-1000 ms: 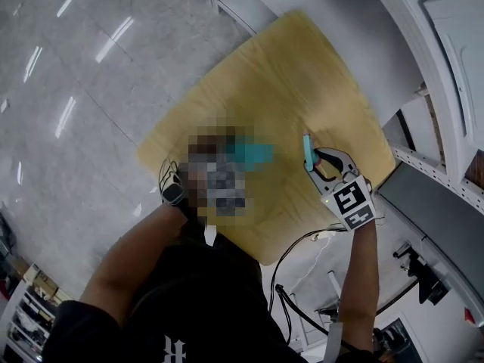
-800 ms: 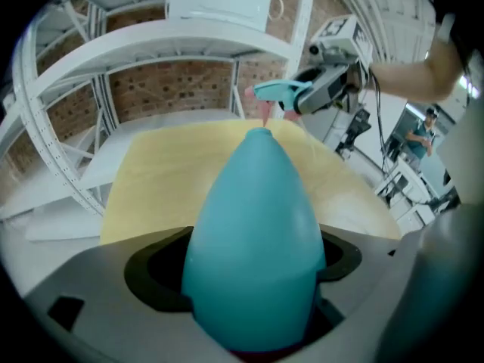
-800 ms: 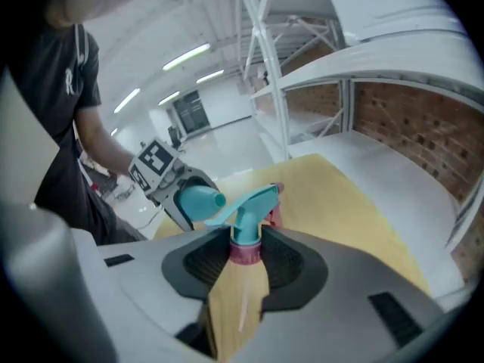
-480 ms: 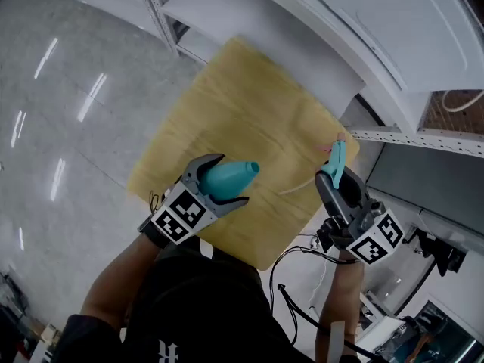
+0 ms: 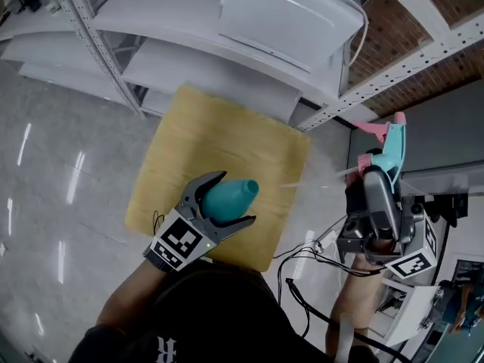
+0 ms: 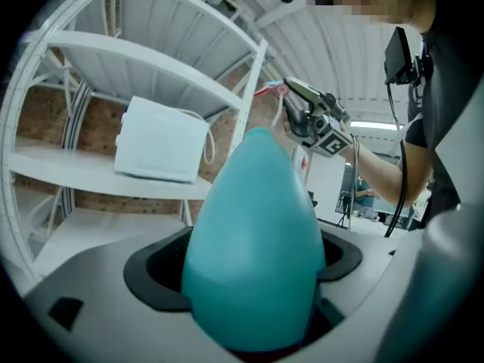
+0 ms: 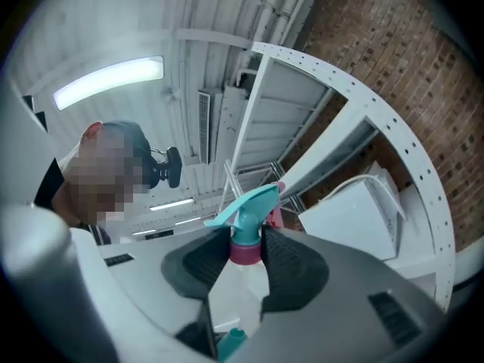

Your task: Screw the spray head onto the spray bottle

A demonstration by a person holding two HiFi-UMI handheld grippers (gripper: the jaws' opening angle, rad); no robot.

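My left gripper (image 5: pixel 234 197) is shut on the teal spray bottle (image 5: pixel 227 200), held above the near edge of the table with its narrow end pointing right. In the left gripper view the bottle (image 6: pixel 257 240) fills the space between the dark pads (image 6: pixel 159 267). To the right and higher, my right gripper (image 5: pixel 376 174) is shut on the teal spray head (image 5: pixel 392 148) with its pink trigger. In the right gripper view the jaws squeeze the head's pink collar (image 7: pixel 244 251). A thin pale tube (image 5: pixel 318 178) trails from the head toward the bottle. Head and bottle are apart.
A yellow wooden table (image 5: pixel 219 127) lies below the grippers. White metal shelving (image 5: pixel 98 51) with a white box (image 5: pixel 287 13) stands behind it against a brick wall (image 5: pixel 446 59). Black cables (image 5: pixel 302 255) hang off the table's near right. The floor at left is glossy grey.
Both grippers have risen off the table with their loads. The right one swung the spray head up and out to the right. The head view has tilted up toward the shelves.
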